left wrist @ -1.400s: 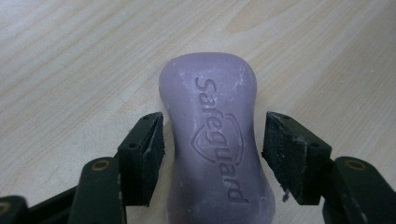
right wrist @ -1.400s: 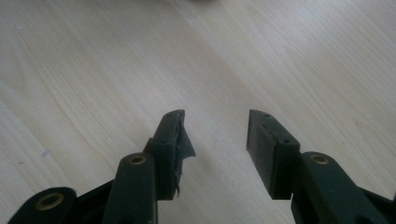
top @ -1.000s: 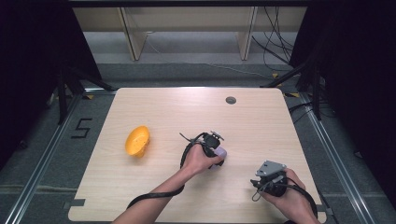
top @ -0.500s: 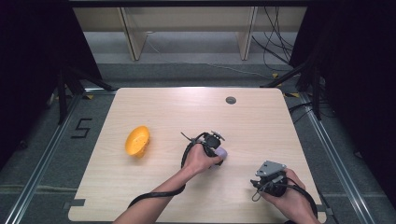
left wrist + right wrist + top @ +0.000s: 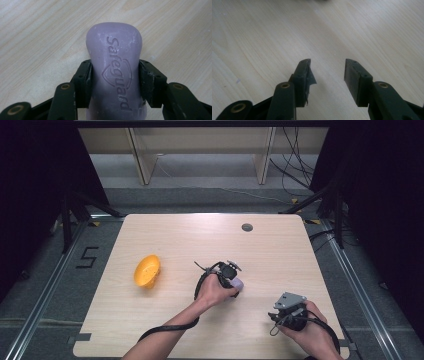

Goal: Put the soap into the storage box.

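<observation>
Left gripper point(image 5: 113, 82) has just closed its fingers point(image 5: 83, 82) on a purple soap point(image 5: 113, 67) at the surface's point(image 5: 280, 245) centre.
The soap, stamped "Safeguard", looks hard, waxy and slippery; hold its narrow waist. Bowl point(image 5: 146, 270) at nine o'clock; right gripper point(image 5: 327, 80), fingers open and empty, at five.

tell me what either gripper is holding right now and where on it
The left gripper is shut on the purple soap bar, its pads pressing the bar's two long sides near the middle. The right gripper is open and holds nothing.
</observation>
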Available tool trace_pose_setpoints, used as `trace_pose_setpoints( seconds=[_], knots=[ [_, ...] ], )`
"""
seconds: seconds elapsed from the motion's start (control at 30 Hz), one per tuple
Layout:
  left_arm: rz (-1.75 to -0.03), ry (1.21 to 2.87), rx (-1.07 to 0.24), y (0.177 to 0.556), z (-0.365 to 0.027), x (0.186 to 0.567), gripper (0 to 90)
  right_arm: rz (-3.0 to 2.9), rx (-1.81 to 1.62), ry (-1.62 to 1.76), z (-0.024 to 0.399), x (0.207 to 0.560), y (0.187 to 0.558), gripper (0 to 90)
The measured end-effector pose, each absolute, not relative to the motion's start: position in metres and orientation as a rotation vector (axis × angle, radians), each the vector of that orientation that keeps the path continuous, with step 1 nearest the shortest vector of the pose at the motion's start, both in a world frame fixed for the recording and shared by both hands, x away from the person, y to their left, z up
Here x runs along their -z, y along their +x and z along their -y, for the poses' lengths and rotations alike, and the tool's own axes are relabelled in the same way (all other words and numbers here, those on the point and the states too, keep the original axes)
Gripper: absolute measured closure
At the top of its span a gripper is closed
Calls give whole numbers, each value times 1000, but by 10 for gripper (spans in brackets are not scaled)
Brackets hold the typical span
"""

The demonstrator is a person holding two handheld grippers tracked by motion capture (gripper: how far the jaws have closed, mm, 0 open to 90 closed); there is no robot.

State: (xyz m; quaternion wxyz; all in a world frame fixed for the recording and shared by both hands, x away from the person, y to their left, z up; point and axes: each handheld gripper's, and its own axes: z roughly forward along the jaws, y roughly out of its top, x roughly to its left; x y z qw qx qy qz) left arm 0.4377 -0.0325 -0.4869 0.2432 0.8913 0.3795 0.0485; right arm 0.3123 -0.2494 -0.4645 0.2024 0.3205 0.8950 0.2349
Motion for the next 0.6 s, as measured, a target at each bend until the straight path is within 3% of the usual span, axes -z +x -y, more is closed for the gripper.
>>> trace_pose_setpoints(
  seconds=[0.6],
  knots=[
    [-991, 2445, -164, 436, 32, 485, 485, -2499, -657, 894, 249, 465, 312, 564]
  ],
)
